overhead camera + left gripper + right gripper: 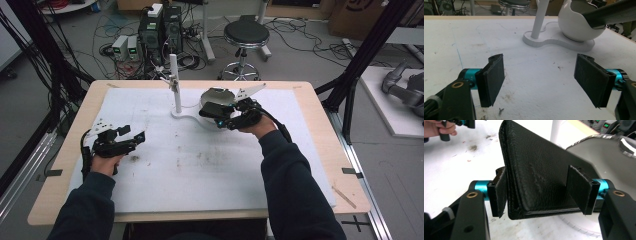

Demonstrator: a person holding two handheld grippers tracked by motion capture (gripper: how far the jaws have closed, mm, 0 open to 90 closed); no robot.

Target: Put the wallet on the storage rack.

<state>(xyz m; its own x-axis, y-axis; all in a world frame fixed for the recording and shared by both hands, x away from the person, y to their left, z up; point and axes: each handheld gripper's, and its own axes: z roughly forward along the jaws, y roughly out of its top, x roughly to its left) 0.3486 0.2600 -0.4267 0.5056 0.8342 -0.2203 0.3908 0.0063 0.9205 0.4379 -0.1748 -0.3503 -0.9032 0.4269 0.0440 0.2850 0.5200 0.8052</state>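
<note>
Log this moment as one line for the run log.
right gripper: jaws either side of black leather wallet, over white bowl | left gripper: open, empty, over white mat

The high view looks forward and down over the whole white-covered wooden surface (pixel 210 165). The left gripper view sits low, facing the round white shell bowl on its stand (pixel 576 27). The right gripper view is pressed close to that bowl (pixel 599 157).

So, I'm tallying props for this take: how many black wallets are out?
1. The black wallet lies between the jaws of the right gripper, over the rim of the white bowl. Another could be hidden inside the bowl.
</note>
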